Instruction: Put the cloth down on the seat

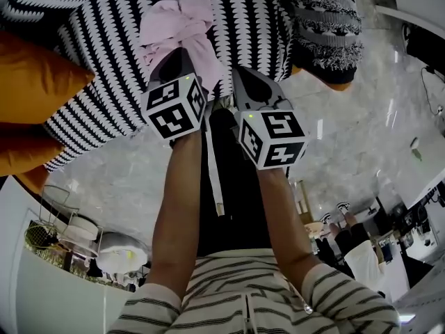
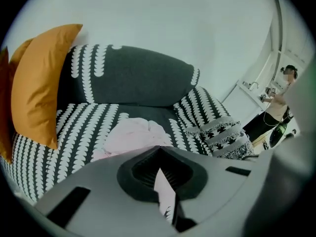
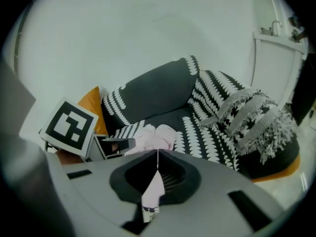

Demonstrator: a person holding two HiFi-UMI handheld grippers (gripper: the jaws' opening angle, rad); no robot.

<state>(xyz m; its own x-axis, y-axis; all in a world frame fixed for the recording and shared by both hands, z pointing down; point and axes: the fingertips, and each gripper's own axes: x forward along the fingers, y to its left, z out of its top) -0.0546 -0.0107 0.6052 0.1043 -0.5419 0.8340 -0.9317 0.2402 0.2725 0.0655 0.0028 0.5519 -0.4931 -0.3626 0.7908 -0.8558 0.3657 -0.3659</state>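
Left claw (image 2: pixel 159 149) was clamped shut on a strip of the pink cloth (image 2: pixel 132 135), and the right claw (image 3: pixel 158 154) pinched another fold, label showing! Ahead of both, the bunched bulk of it sat on the black-and-white patterned seat (image 2: pixel 74 127), near the orange cushion (image 2: pixel 42 78), below the dark backrest (image 2: pixel 133 75).

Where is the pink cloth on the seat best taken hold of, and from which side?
A thin loose fold at the near edge of the pink cloth, from above and in front: it lies bunched, with the backrest behind. The left claw and right claw are shut on such folds.
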